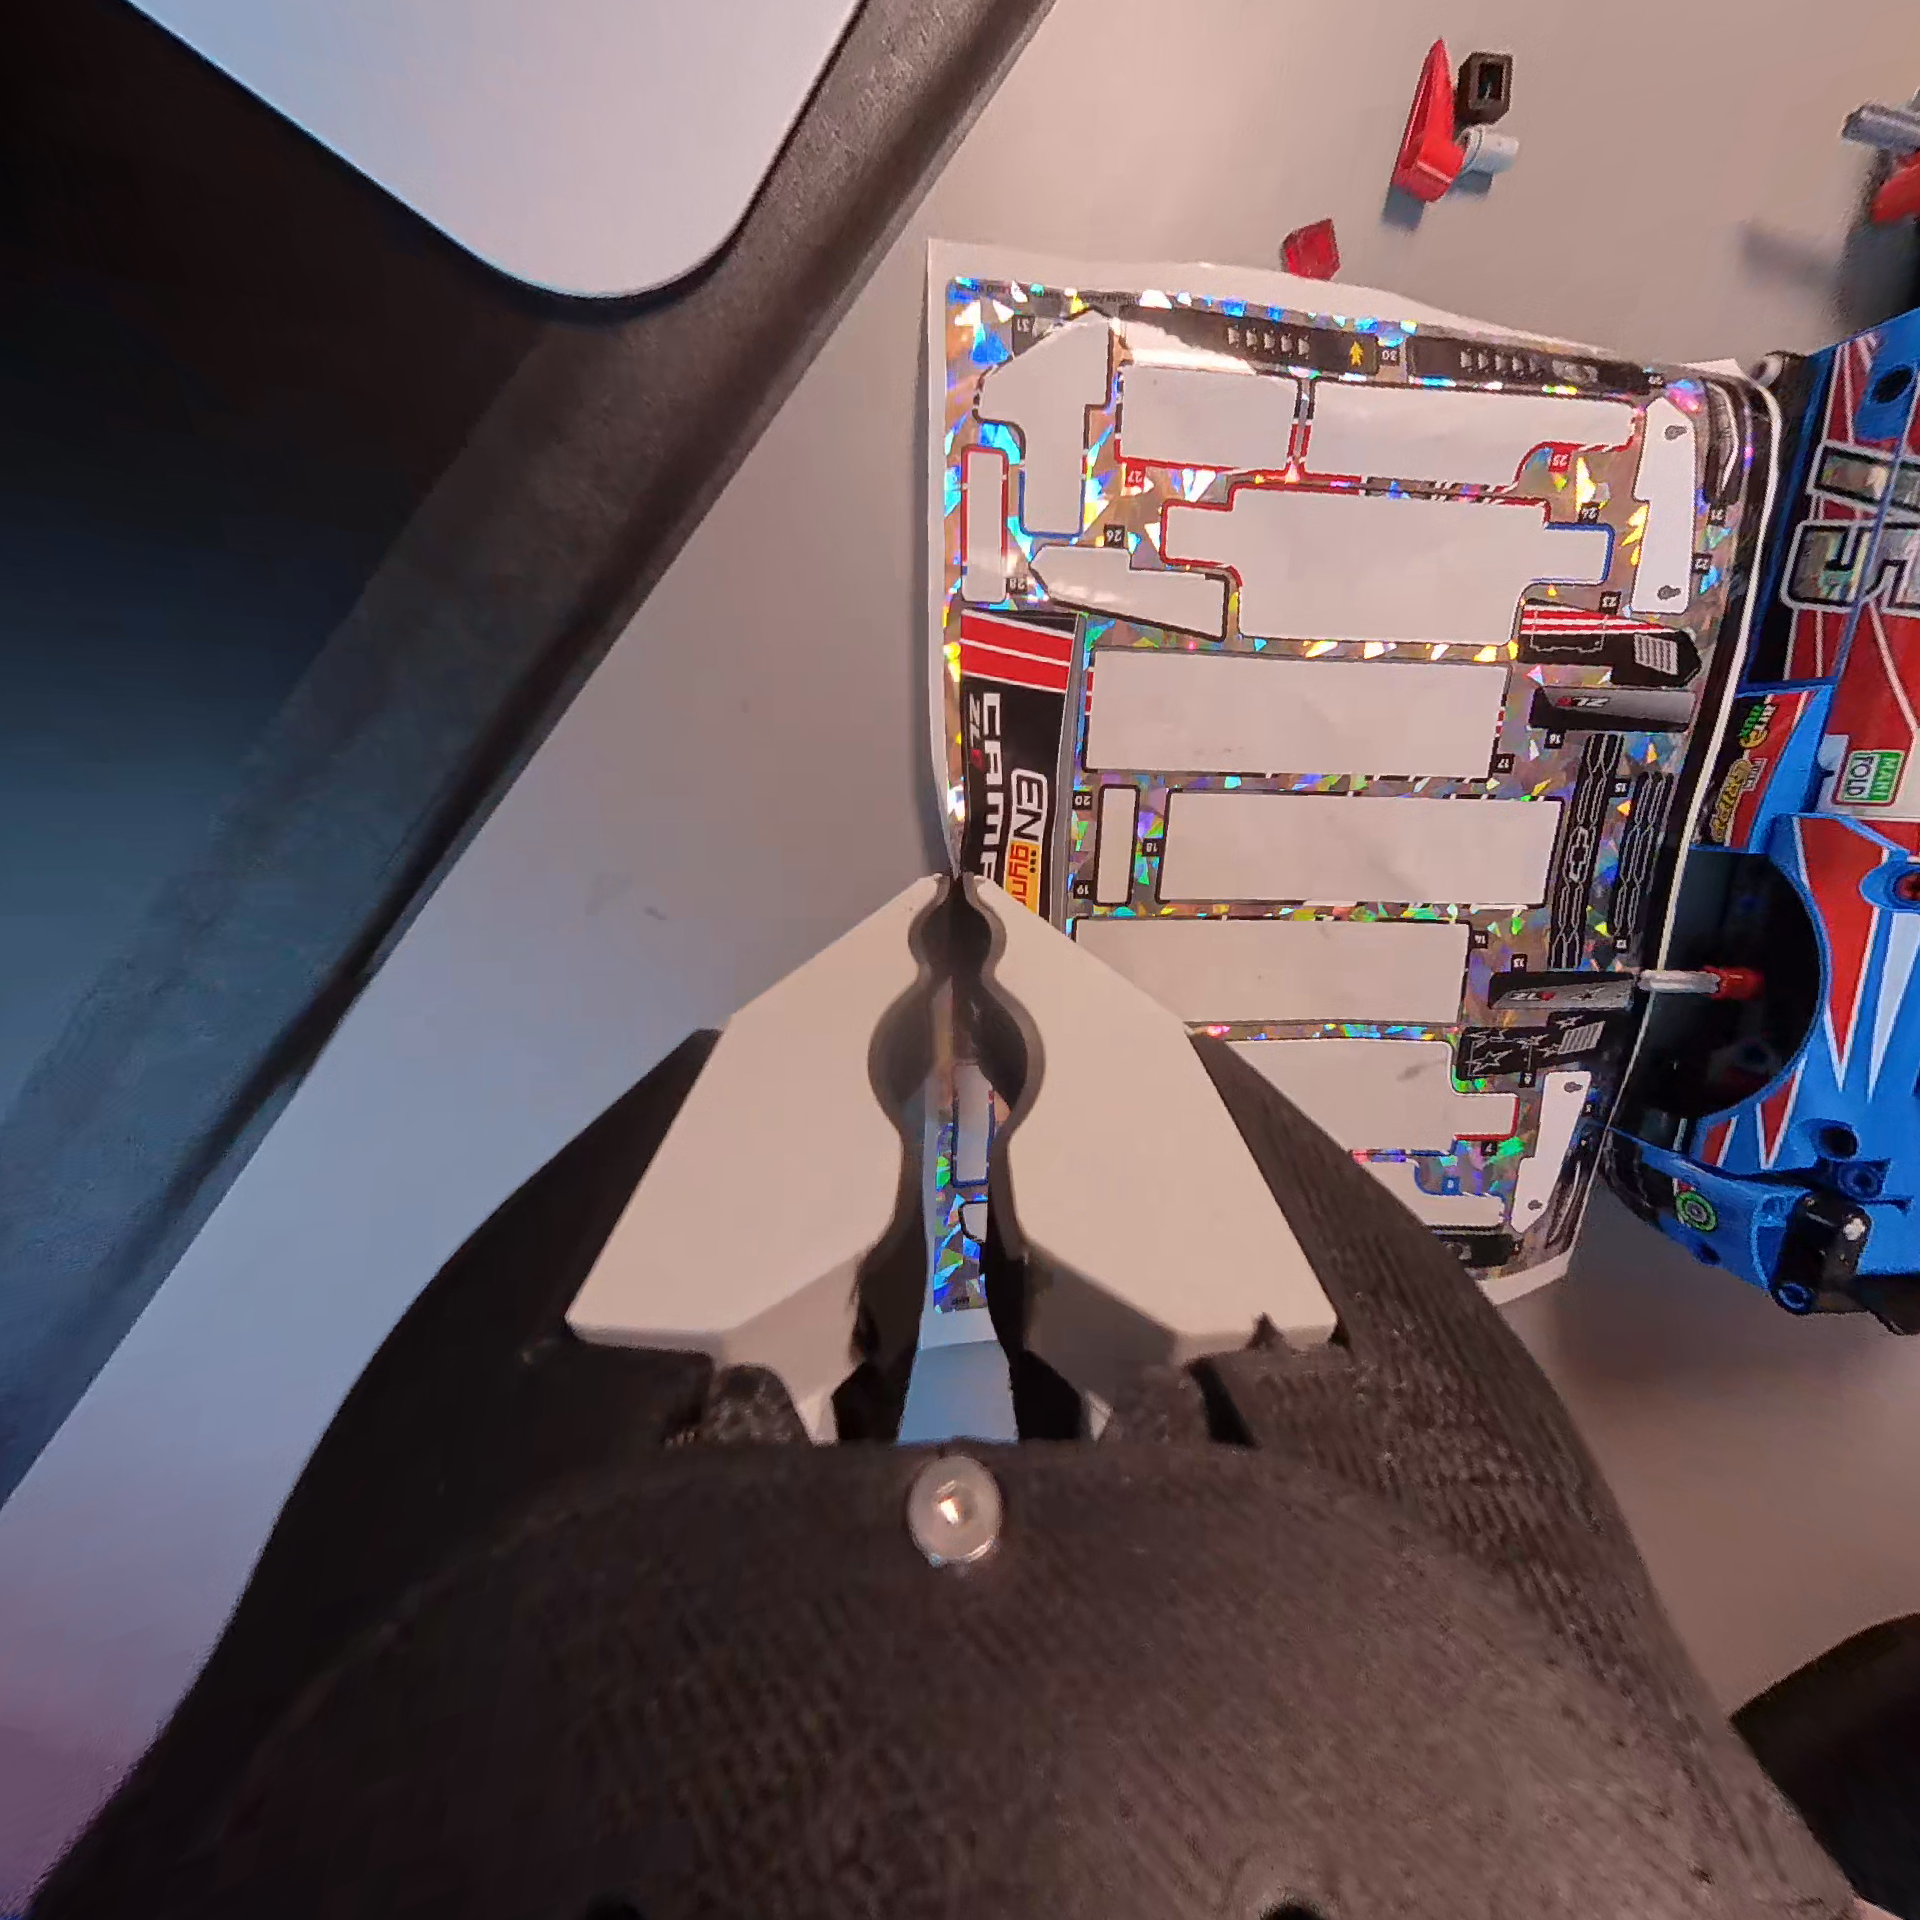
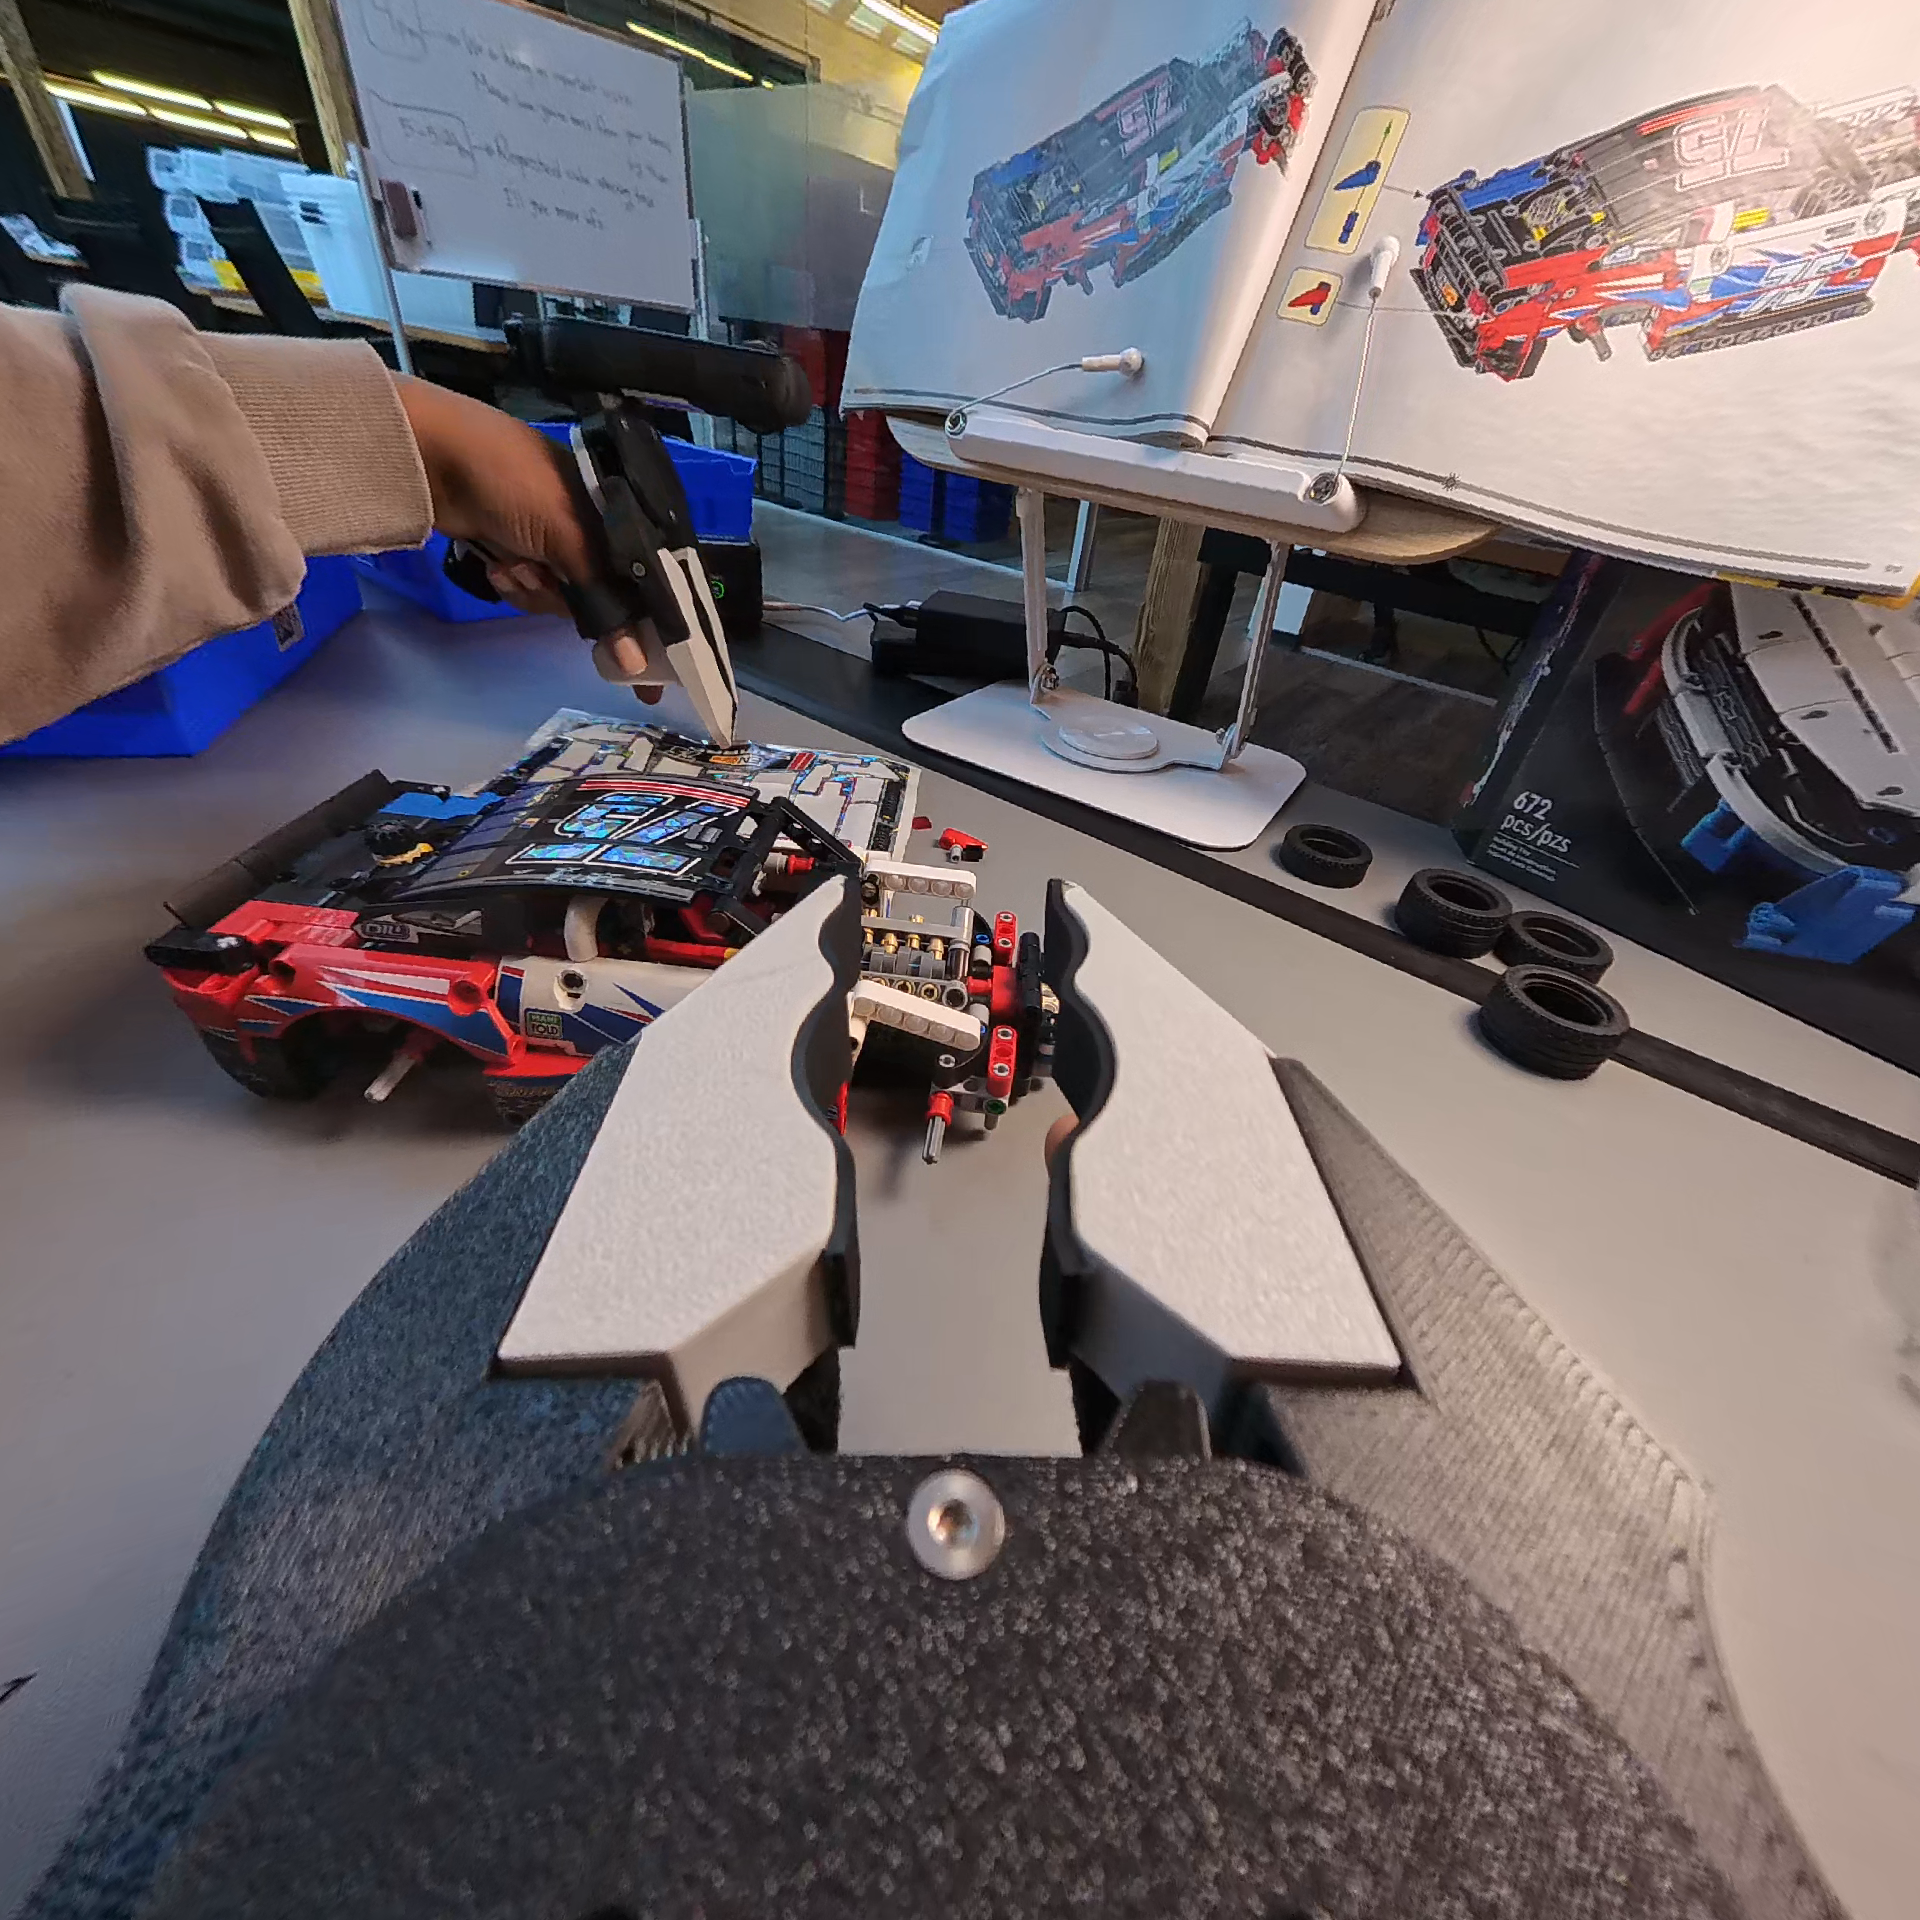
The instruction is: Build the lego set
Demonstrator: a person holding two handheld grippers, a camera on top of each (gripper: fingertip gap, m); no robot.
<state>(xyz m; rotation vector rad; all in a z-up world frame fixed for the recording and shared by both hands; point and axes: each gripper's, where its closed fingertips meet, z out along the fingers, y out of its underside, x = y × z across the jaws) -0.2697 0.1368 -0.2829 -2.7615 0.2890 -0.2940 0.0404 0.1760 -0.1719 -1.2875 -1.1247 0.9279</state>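
The left gripper [image 1: 958, 883] has its 2 fingers pressed together, tips down on the edge of the holographic sticker sheet [image 1: 1299, 727]; whether they pinch a sticker or only touch the sheet cannot be told. Only the left wrist view shows the sheet's layout: most stickers are peeled off, and beyond the fingertips lie a small red piece [image 1: 1311, 247] and a red-and-black piece [image 1: 1449, 125]. To the right of the fingers, the blue side of the lego car [image 1: 1808, 831] touches the sheet.

The right gripper [image 2: 951, 904] is released, its fingers spread with nothing between them, hovering near the car's [image 2: 499, 935] open front end. Only this view shows the hand [image 2: 509, 520] holding the left gripper [image 2: 724, 727], 4 loose tyres [image 2: 1553, 1018] off to the right of the fingers, the instruction booklet [image 2: 1558, 395] on its stand [image 2: 1101, 758], and the set's box [image 2: 1714, 748].
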